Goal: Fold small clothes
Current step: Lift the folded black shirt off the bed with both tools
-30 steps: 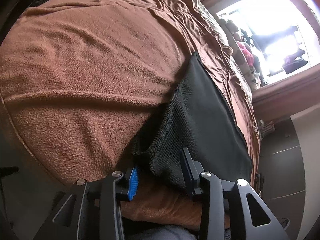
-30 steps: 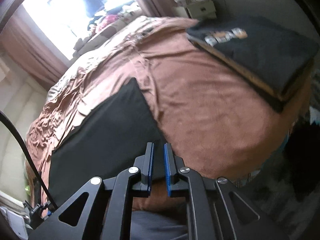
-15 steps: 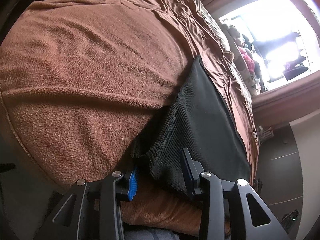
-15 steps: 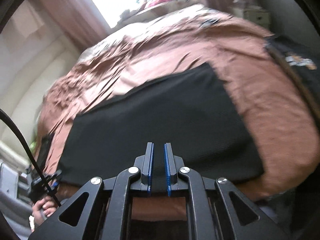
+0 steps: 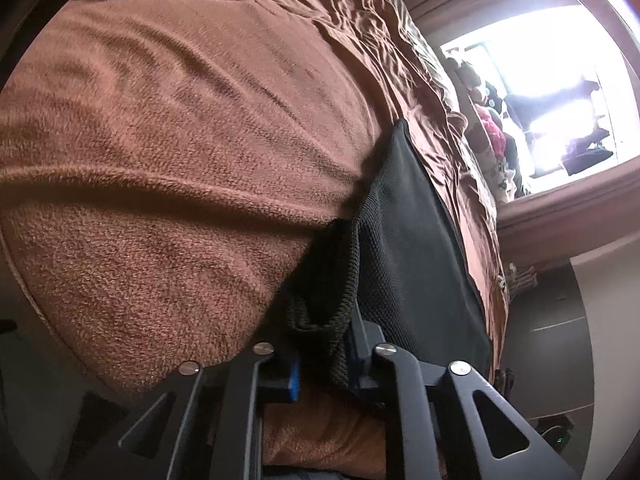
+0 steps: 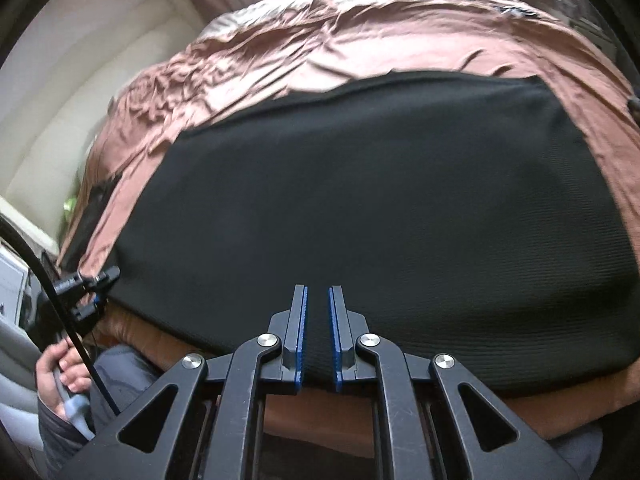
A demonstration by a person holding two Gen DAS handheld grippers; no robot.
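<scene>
A black knit garment (image 6: 380, 208) lies spread flat on a brown fleece blanket (image 5: 180, 140) on the bed. In the left wrist view the garment (image 5: 408, 248) runs away from me, and its near corner is bunched between the fingers of my left gripper (image 5: 324, 360), which is closing on it. In the right wrist view my right gripper (image 6: 318, 336) sits over the garment's near edge with its jaws almost together and nothing clearly between them. My left gripper (image 6: 86, 294) also shows at the garment's left corner.
The blanket covers the bed, with crumpled brown sheet (image 6: 248, 52) farther back. A bright window (image 5: 560, 92) with piled items is beyond the bed. A padded headboard (image 6: 72, 96) is at the left of the right wrist view. The bed edge drops off near me.
The left fingers have closed in on the garment's bunched corner. The right gripper has swung left, from the folded pile to face squarely over the black garment.
</scene>
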